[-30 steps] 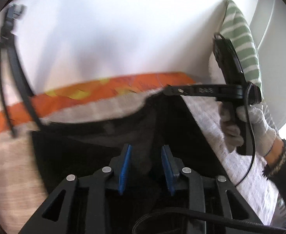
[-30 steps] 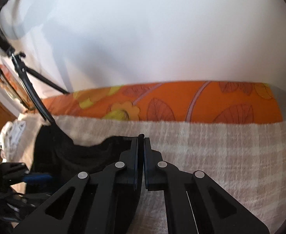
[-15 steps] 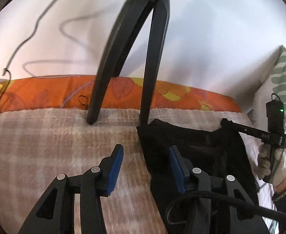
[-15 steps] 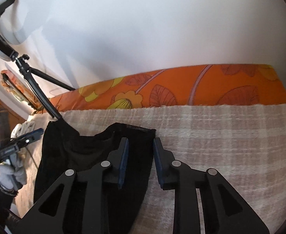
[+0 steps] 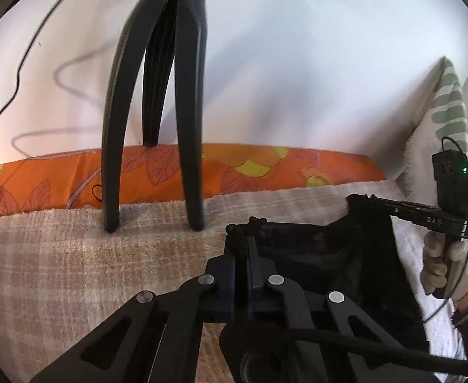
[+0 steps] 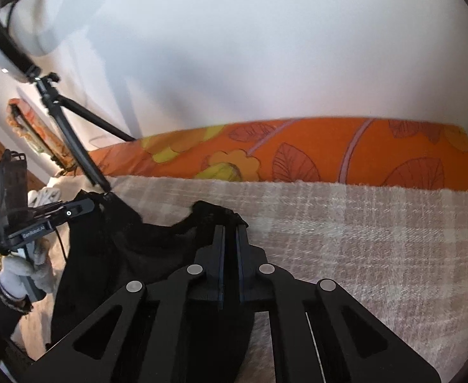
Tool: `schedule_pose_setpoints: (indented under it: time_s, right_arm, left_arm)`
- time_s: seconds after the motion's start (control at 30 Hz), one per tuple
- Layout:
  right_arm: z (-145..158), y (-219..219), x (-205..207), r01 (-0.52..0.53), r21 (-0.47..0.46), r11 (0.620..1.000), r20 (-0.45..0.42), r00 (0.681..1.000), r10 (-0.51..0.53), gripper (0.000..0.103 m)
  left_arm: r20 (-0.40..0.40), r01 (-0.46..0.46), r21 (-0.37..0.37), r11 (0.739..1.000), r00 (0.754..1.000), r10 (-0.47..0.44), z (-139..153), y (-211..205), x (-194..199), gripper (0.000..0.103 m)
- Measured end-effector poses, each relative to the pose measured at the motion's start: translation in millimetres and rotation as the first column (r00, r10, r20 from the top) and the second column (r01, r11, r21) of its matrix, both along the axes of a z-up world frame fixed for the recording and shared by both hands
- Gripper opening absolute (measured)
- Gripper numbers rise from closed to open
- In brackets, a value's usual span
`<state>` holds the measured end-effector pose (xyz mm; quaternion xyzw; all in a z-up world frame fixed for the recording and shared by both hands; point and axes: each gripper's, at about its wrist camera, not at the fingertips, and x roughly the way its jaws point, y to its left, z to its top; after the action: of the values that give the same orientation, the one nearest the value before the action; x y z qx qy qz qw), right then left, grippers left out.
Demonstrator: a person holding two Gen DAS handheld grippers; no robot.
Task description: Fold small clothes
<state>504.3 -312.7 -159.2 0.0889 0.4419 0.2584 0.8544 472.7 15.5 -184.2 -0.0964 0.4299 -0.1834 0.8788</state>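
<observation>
On the bed, left wrist view: the left gripper (image 5: 241,245) has its jaws clamped on one corner of the small black fabric garment (image 5: 313,249), which lies on the beige checked towel (image 5: 74,261).
Far corner: pinched by the right gripper (image 5: 358,198).
Behind: black tripod legs (image 5: 186,127), orange leaf-print sheet (image 5: 265,169).
Right wrist view: the right gripper (image 6: 230,233) has narrow jaws nipping the garment's (image 6: 112,239) edge; the left gripper (image 6: 88,206) holds the opposite corner.
</observation>
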Motion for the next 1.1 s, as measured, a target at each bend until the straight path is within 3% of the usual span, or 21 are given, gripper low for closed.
schedule_pose_setpoints:
  time_s: [0.3, 0.63, 0.83, 1.1]
  right_arm:
    - [53.1, -8.0, -41.9, -0.011, 0.057, 0.998, 0.080, 0.997, 0.007, 0.004]
    - [93.3, -21.5, -141.6, -0.038, 0.101, 0.994, 0.133, 0.991, 0.024, 0.004]
    - [87.8, -22.2, -214.2, -0.058, 0.105, 0.993, 0.141, 0.989, 0.043, 0.004]
    - [49.7, -18.8, -288.4, -0.083, -0.004, 0.997, 0.139, 0.987, 0.083, 0.004]
  left_arm:
    - [0.049, 0.042, -0.067, 0.997, 0.998, -0.039, 43.6, 0.8, -47.5, 0.001]
    - [0.115, 0.113, -0.066, 0.991, 0.988, -0.105, 79.4, -21.4, -141.7, 0.001]
    - [0.122, 0.147, -0.032, 0.989, 0.982, -0.142, 75.2, -35.2, -210.5, 0.001]
    - [0.094, 0.194, 0.050, 0.980, 0.976, -0.198, 42.1, -45.8, -280.9, 0.002]
